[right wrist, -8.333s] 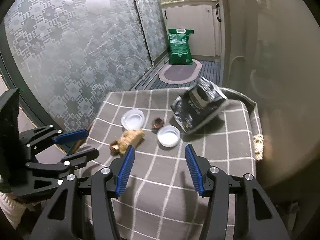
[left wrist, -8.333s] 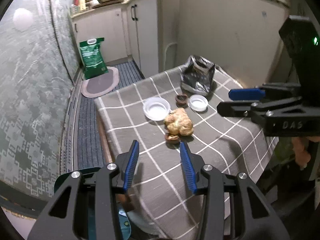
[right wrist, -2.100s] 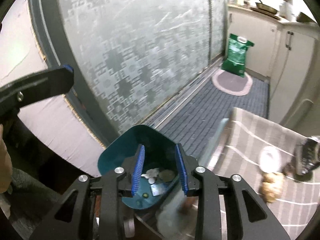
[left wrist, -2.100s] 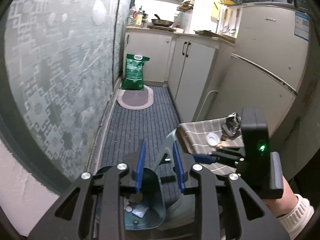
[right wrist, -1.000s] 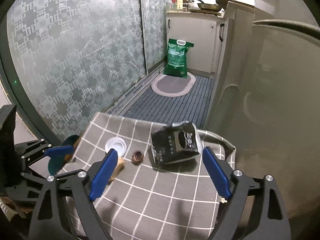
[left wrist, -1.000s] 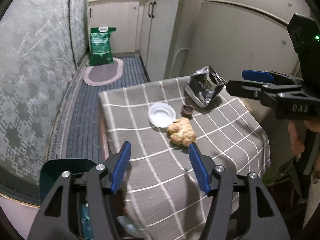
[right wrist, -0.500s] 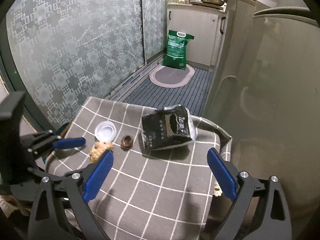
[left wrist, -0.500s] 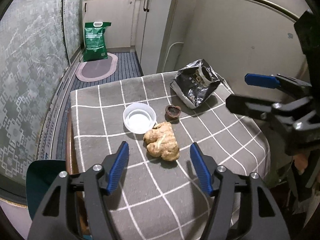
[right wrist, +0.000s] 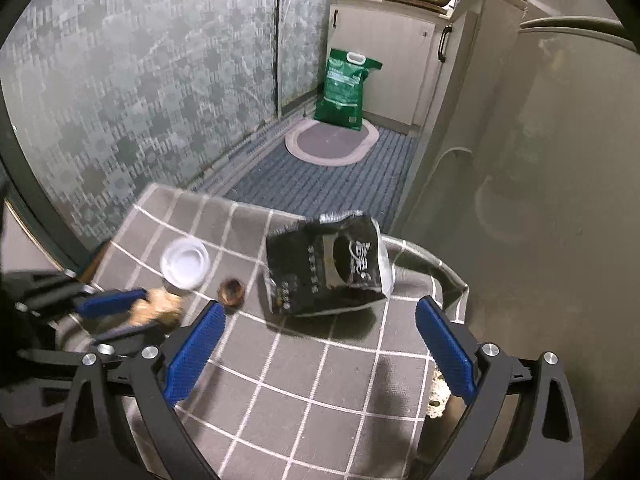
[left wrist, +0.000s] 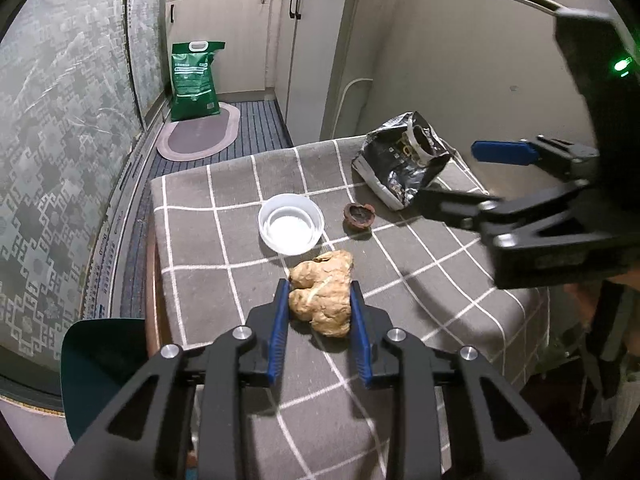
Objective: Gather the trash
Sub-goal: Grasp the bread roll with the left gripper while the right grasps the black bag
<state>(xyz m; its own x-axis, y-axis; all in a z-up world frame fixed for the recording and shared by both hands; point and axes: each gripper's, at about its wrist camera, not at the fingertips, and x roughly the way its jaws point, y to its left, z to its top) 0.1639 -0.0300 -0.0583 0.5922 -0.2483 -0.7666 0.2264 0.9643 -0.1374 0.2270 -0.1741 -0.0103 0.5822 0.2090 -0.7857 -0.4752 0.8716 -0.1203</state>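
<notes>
Left claw (left wrist: 320, 300) closed on one lump (left wrist: 322, 292).

Right tool (right wrist: 320, 344), blue pads wide apart, hovers over a checked-cloth worktop (right wrist: 320, 392) before a crumpled black bag (right wrist: 326, 266), with a brown shell (right wrist: 231, 291), white lid (right wrist: 185, 263) and left tool (right wrist: 120, 314) around a tan lump (right wrist: 160, 308).

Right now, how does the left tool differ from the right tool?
The left tool has its fingers closed against the ginger; the right tool is spread wide and holds nothing. The left sits low at the cloth; the right hangs above it, near the black bag. Both have blue pads.
</notes>
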